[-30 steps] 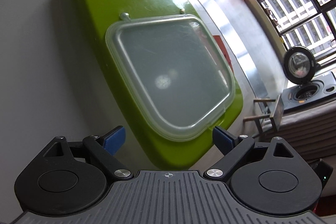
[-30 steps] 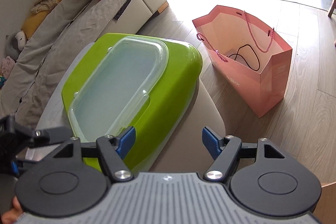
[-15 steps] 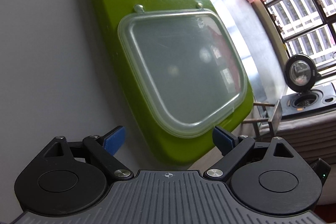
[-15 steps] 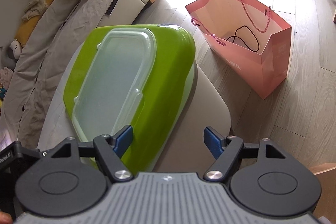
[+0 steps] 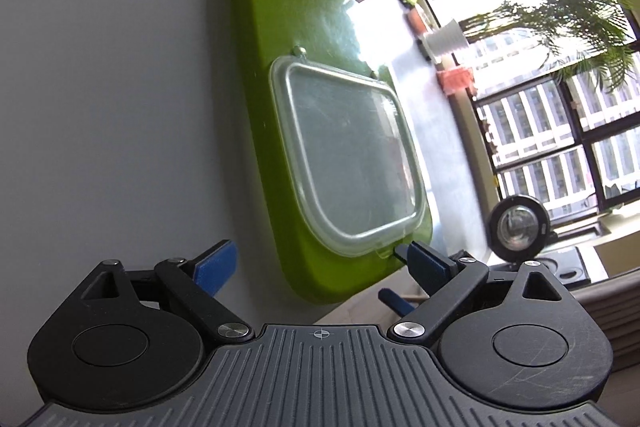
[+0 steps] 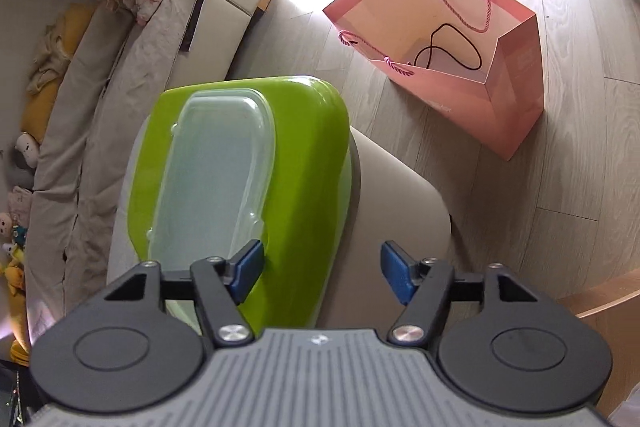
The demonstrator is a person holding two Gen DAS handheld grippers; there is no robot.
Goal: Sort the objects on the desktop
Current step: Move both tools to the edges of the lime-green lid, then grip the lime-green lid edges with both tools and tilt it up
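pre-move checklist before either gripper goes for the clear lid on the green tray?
1. Left gripper open: ok.
2. Right gripper open: ok.
3. Both grippers empty: ok.
4. Clear lid lying flat on the green tray: ok.
5. Tray fully supported by the table: not ok, its end overhangs the table edge toward the floor.
6. Lid loose or clipped to the tray: cannot tell.
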